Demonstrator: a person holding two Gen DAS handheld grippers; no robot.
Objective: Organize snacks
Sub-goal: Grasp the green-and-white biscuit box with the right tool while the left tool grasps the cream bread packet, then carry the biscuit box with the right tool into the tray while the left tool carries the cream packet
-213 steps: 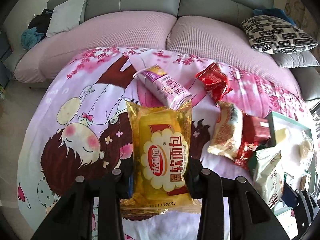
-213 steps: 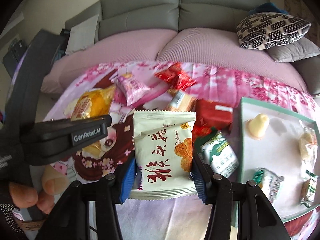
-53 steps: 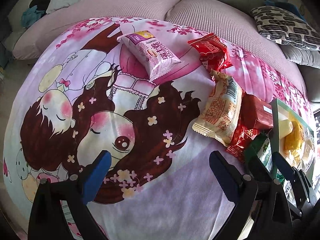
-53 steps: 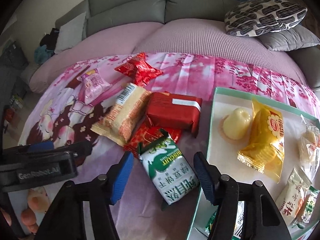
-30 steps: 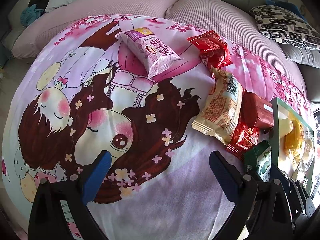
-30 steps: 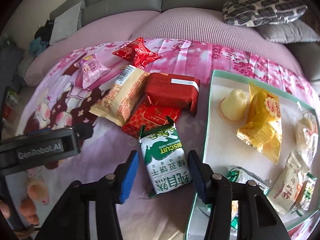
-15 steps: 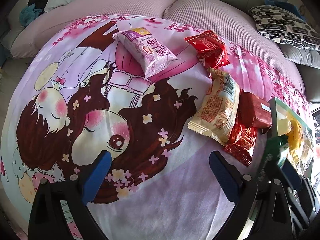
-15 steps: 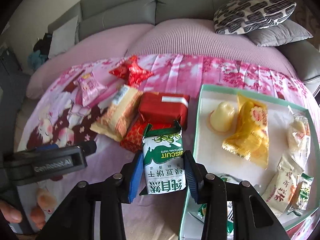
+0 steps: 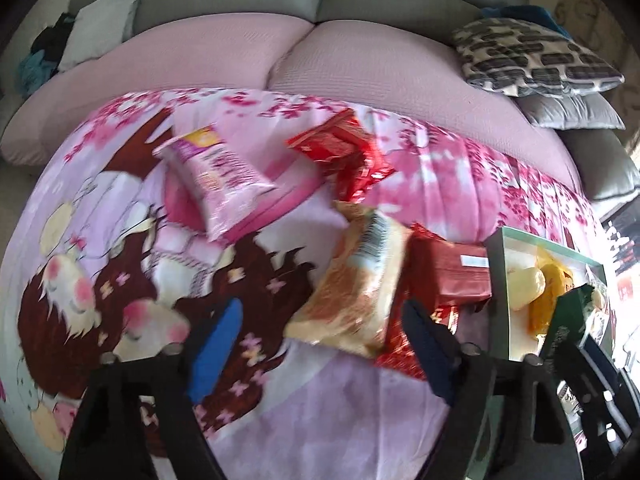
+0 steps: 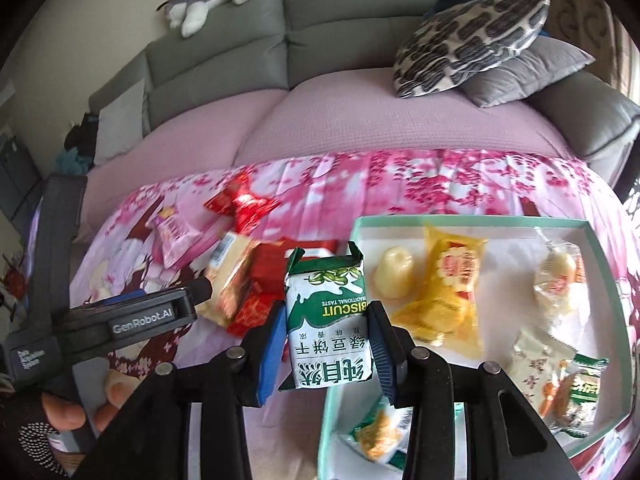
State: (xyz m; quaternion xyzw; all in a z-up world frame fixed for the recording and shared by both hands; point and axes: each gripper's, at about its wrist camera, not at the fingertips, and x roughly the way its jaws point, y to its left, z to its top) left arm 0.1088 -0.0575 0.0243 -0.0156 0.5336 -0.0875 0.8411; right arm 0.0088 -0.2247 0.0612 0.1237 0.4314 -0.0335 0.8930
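Right hand-held gripper [image 10: 326, 346]: clenched on the green-and-white biscuit pack [image 10: 329, 328], blue pads pressing its two long sides; the pack is lifted clear of the cloth, its print reading upside down to the camera.
Step in hand: judged to be carrying the biscuit pack over to the tray [image 10: 472, 221] and setting it down there.
Doing it well: keep the squeeze light, since the soft wrapper will likely buckle; bring the pack over the tray's near-left wall before lowering; release only once it rests on the white floor.
Landing spot: bare white floor shows in the tray's middle, between the yellow bread pack [image 10: 448, 280] and the small packets near its front right; the pale jelly cup [image 10: 394, 276] sits just left of the bread pack.
Tray edges: the raised green wall is close to the gripper's right finger; a low approach could catch it.
Left hand-held gripper [image 9: 320, 344]: released, jaws wide apart and empty, hovering over the cartoon cloth [image 9: 120, 280] on the desk; that view is blurred.
Left gripper's room: the orange-beige snack pack [image 9: 356, 284] lies just ahead between the fingers, touching the red box [image 9: 452, 276]; the pink pack [image 9: 220, 176] and red wrapper [image 9: 344, 152] lie farther off with open cloth around them.
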